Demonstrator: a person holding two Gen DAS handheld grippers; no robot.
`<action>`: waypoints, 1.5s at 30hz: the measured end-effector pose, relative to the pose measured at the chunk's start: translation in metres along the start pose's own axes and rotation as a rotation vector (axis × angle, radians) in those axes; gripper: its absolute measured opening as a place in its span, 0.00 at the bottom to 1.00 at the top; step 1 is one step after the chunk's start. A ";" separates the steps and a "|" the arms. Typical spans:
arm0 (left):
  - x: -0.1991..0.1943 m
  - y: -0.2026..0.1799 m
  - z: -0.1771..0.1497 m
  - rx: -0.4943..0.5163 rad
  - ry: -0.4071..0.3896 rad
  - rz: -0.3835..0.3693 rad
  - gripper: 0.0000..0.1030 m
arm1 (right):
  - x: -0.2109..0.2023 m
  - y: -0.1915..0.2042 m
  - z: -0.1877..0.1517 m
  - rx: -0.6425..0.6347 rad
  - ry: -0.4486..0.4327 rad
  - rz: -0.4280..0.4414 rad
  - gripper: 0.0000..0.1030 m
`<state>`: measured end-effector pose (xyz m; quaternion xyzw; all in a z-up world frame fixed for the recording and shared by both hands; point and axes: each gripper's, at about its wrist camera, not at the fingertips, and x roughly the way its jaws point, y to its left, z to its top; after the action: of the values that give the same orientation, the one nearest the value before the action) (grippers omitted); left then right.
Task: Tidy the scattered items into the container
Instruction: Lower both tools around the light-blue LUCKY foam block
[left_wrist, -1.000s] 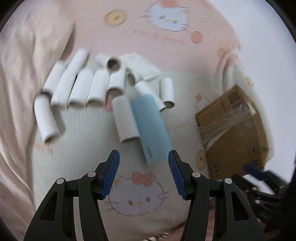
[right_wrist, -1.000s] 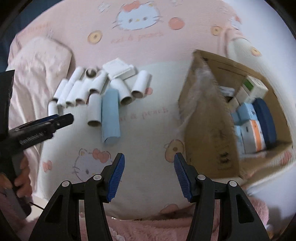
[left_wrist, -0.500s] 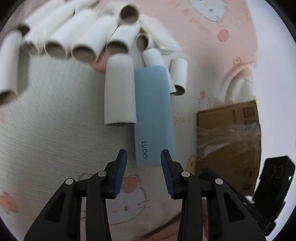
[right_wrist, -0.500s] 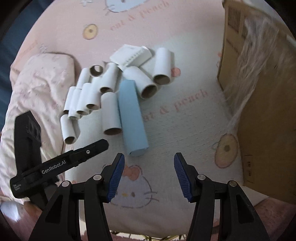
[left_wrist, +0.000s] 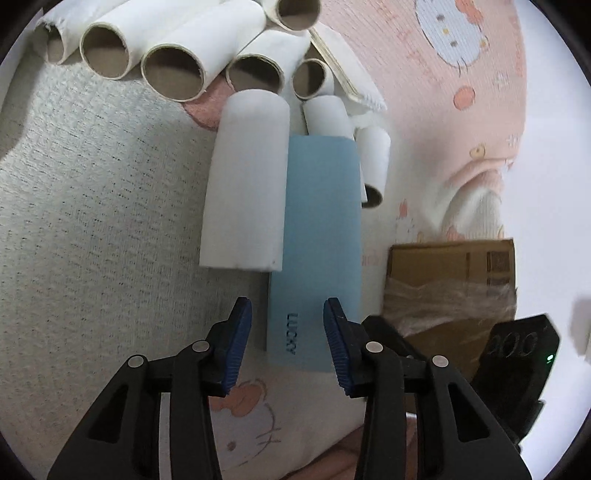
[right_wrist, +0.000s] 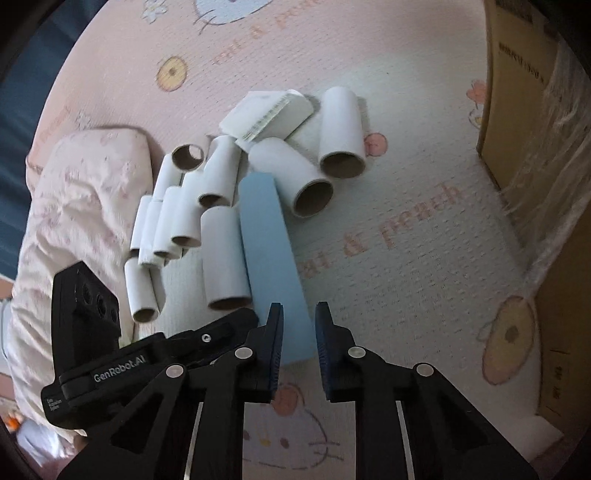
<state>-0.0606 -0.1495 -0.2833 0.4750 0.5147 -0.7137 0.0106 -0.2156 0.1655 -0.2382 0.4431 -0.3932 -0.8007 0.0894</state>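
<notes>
left gripper (left_wrist: 287, 310) opening, straddling blue LUCKY box (left_wrist: 317, 258) on bedspread (left_wrist: 92, 221) | right gripper (right_wrist: 299, 314) pinching narrow at box's near end, contact unclear | cardboard box (right_wrist: 517, 92) cropping off-frame

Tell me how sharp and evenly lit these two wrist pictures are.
Left wrist view: sharp on the blue box and tubes, washed out white at the right edge. Right wrist view: softer, slightly motion-blurred; carton film glares; both bend at the fisheye rim.
</notes>
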 end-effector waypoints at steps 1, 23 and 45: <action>0.001 0.001 0.001 -0.006 0.007 -0.003 0.46 | 0.002 -0.001 0.000 -0.002 0.007 -0.009 0.14; 0.011 -0.006 -0.022 -0.009 0.046 0.063 0.44 | 0.015 -0.041 -0.027 0.217 0.066 0.017 0.14; 0.005 -0.017 -0.007 0.077 0.109 0.054 0.50 | 0.006 0.003 -0.053 0.008 0.110 -0.123 0.64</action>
<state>-0.0672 -0.1339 -0.2739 0.5269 0.4737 -0.7055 -0.0164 -0.1779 0.1316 -0.2557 0.5100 -0.3630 -0.7775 0.0596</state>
